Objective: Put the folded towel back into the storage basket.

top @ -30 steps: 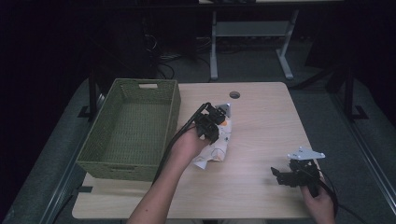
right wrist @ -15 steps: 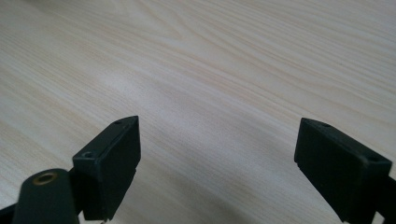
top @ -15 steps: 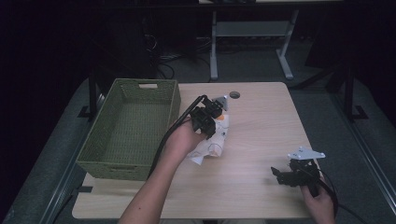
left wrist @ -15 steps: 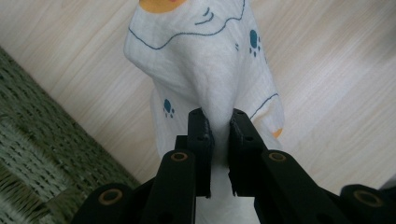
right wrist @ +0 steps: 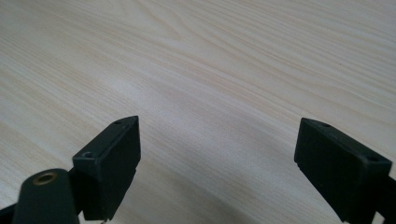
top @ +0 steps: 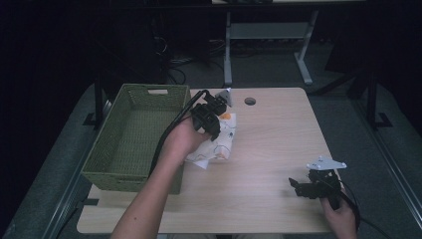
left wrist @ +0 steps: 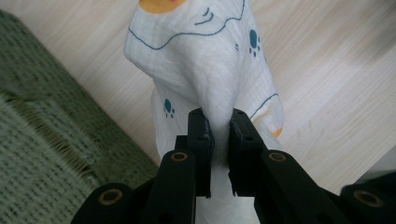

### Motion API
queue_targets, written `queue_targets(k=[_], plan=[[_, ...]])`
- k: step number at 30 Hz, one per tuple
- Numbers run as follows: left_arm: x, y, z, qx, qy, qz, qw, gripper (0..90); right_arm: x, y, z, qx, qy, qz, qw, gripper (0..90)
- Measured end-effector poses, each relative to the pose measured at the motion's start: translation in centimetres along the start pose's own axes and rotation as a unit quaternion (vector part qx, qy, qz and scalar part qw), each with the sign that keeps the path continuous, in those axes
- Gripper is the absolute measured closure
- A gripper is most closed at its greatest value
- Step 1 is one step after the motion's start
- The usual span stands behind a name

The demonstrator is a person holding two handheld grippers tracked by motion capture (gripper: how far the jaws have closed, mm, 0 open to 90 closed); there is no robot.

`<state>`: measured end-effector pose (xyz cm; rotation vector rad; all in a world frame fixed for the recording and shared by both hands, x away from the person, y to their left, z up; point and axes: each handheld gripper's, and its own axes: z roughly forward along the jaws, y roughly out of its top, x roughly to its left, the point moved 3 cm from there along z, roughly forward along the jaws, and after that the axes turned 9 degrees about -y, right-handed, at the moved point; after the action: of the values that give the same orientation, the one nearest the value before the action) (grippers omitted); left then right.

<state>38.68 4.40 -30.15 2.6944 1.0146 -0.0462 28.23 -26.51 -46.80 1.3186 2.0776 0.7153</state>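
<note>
A white cloth printed with blue paw marks and orange patches hangs partly lifted beside the basket. My left gripper is shut on a pinched fold of the cloth, and in the left gripper view the fabric rises from between the jaws. The cloth's lower end still touches the table. Near the table's front right corner my right gripper is held low and open, with only bare wood between its jaws in the right gripper view.
A green woven basket stands on the left part of the light wooden table. A round cable hole sits near the far edge. Desk legs and cables stand on the dark floor behind.
My left gripper has moved away from me toward the far edge, drawing the cloth along and up. The right gripper has stayed in place.
</note>
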Motion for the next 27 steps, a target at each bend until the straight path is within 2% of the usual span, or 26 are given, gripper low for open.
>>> queue_targets(k=[7, 17, 27], plan=[[1.2, -0.8, -1.1, 0.002, 0.011, -0.014, 0.9998, 81.2, 0.0, 0.0, 0.0, 0.001, -0.001, 0.0, 1.0, 14.3], [2.9, -2.2, -2.2, 0.001, 0.014, -0.033, 0.9994, 81.3, 0.0, 0.0, 0.1, 0.0, -0.002, 0.001, 1.0, 14.4], [4.2, -3.3, -3.5, 0.001, 0.018, -0.042, 0.999, 81.4, -0.1, 0.0, 0.1, 0.0, -0.003, 0.001, 1.0, 14.3]])
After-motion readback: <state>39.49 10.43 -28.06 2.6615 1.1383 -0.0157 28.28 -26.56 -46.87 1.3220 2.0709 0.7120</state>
